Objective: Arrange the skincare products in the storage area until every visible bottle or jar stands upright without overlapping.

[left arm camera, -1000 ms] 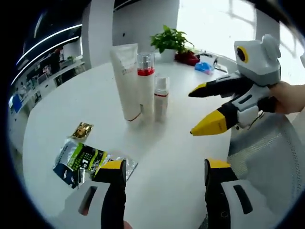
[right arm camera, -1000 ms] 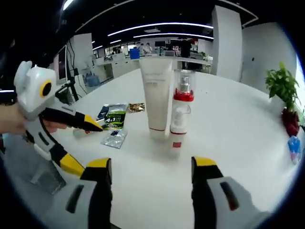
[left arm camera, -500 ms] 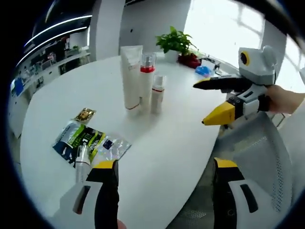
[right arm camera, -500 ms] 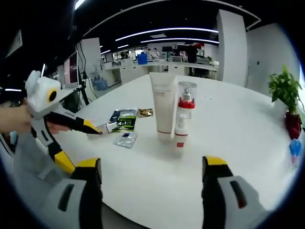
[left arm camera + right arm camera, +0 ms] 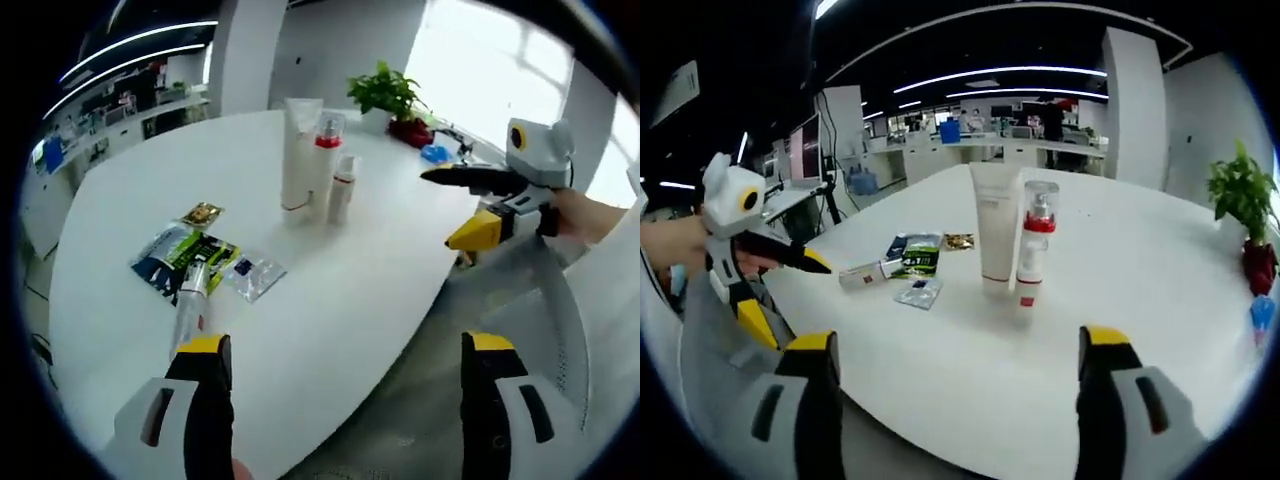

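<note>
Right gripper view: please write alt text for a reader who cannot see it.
A white tube, a clear red-collared pump bottle and a smaller bottle stand upright together on a round white table. Left of them lie sachets and a small tube on its side. Both grippers, right and left, are open and empty.

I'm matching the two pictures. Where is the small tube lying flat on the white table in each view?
Left gripper view: small lying tube at lower left, just above that view's left jaw.
Right gripper view: it lies left of centre.
Shared landmark: green-and-black sachet beside it.
</note>
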Demonstrator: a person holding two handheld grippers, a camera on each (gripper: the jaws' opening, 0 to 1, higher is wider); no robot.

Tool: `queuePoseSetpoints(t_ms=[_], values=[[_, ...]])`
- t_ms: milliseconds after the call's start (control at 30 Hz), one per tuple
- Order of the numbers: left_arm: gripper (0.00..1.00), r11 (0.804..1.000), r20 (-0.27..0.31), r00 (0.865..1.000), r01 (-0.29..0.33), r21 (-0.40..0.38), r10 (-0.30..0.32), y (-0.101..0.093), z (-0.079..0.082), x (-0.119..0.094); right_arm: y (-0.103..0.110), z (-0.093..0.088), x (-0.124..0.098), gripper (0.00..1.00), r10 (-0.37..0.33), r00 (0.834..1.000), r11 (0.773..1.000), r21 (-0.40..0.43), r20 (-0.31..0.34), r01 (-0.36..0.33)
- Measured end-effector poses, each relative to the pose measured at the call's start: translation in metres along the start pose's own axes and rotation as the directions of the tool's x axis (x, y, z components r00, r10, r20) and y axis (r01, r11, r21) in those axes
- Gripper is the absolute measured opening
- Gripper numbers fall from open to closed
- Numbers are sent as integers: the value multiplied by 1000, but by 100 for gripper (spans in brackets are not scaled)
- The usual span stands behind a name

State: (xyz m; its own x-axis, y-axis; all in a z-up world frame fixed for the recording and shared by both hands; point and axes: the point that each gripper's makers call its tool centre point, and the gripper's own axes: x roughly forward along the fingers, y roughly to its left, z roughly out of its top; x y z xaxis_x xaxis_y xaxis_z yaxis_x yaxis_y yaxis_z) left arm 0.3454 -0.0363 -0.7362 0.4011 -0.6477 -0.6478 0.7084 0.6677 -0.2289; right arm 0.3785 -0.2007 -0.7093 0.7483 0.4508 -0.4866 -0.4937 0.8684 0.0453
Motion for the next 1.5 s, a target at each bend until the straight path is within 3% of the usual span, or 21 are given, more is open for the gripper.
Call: queuePoseSetpoints(t_ms=[300,733,1033,1500], values=[[97,998,9,998,-54,-28,55,14,-8,-18,13,-1,-3,100,19,1000,1000,5,-4,-19],[97,996,-1,997,-71,-53,71,18,-27,-28,1,-11,1,100,-39,999,999,6,-23,39],[97,994,-4,996,-89,-56,89,22,-22,-31,-1,-13,0,97,-46,998,999,28,-30,47],[95,982,-63,982,-181,-62,177,53,-10,-16,6,-18,3,91,-10,998,999,34,-57,12]])
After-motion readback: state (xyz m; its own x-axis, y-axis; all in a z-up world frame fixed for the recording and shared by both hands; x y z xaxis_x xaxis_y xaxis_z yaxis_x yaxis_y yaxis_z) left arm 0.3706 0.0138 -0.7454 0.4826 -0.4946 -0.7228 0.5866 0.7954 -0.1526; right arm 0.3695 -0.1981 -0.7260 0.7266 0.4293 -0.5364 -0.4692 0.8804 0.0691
